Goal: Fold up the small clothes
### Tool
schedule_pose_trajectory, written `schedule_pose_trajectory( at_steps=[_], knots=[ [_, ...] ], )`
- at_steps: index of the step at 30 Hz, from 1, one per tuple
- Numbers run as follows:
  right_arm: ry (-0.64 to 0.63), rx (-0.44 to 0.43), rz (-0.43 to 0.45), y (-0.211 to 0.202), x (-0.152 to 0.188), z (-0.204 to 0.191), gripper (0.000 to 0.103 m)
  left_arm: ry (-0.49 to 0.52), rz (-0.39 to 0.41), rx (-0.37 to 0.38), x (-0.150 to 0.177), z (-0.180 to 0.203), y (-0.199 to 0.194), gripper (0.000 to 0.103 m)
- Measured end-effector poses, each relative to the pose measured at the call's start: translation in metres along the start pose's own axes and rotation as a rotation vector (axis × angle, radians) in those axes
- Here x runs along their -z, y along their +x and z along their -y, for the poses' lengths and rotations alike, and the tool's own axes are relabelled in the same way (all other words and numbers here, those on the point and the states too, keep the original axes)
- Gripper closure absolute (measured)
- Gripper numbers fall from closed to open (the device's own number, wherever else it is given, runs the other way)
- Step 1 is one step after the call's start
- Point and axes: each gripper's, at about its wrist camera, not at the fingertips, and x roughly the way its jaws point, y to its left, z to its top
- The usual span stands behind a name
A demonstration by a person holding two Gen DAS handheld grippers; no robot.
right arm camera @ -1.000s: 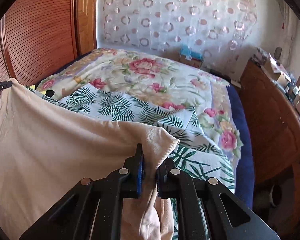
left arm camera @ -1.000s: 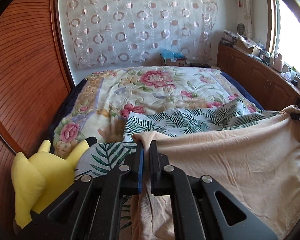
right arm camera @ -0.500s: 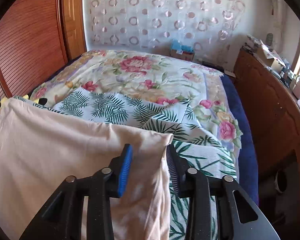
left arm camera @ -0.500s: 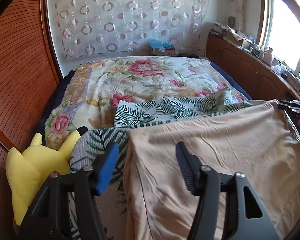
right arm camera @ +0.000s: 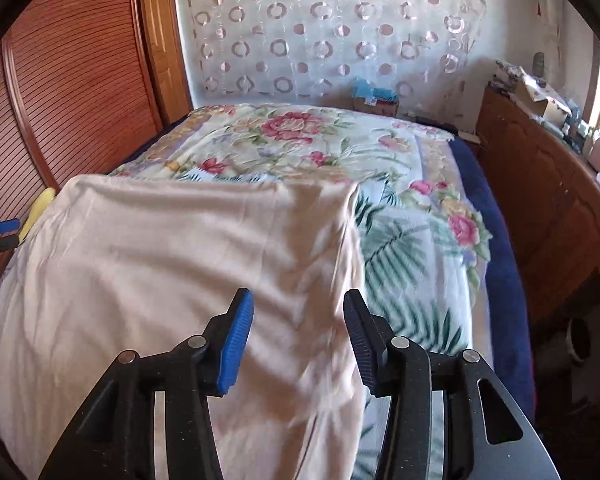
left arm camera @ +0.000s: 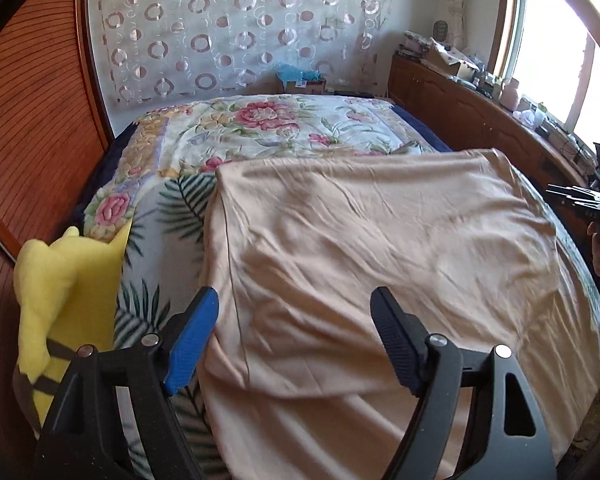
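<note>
Both our left gripper (left arm camera: 294, 334) and right gripper (right arm camera: 298, 334) are opening, empty, above the peach garment (left arm camera: 380, 248) draped on the bed (right arm camera: 320, 136), soft and light, so we'd pinch its near corners.

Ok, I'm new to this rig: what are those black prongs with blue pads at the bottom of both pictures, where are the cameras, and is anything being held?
Those prongs are two handheld claws, one per hand, each carrying a camera that looks along its fingers. One picture looks over the left claw, the other over the right claw. Both claws are opening and empty above a peach cloth spread on a floral bedspread. A leaf-print fabric lies under the cloth, and a yellow plush toy sits at the bed's left edge. Nothing is held.
</note>
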Motion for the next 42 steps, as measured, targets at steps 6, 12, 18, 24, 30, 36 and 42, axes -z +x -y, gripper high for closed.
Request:
schedule_pose_trajectory(
  at_steps=[6, 12, 18, 24, 30, 36, 42],
  knots=[
    [0.037, -0.041, -0.036, -0.033, 0.045, -0.001, 0.054, 0.0, -0.043, -0.019, 0.026, 0.005, -0.01, 0.024],
    [0.063, -0.067, -0.098, -0.033, 0.064, -0.003, 0.054, -0.004, -0.078, 0.003, 0.042, 0.004, -0.003, 0.024],
    [0.087, -0.073, -0.105, -0.026, 0.055, -0.005, 0.054, -0.046, -0.102, 0.01, 0.05, -0.003, 0.006, 0.024],
    [0.111, -0.051, -0.072, -0.016, 0.055, -0.008, 0.054, -0.099, -0.107, 0.023, 0.053, -0.014, 0.007, 0.024],
    [0.08, -0.03, -0.032, -0.013, 0.064, -0.02, 0.054, -0.11, -0.093, 0.053, 0.049, -0.018, 0.007, 0.043],
    [0.017, 0.045, -0.042, -0.01, 0.063, -0.037, 0.054, -0.22, -0.079, 0.142, 0.04, -0.029, 0.013, 0.046],
    [0.025, 0.035, -0.038, -0.011, 0.062, -0.036, 0.054, -0.228, -0.081, 0.107, 0.03, -0.028, 0.021, 0.075]
  ],
)
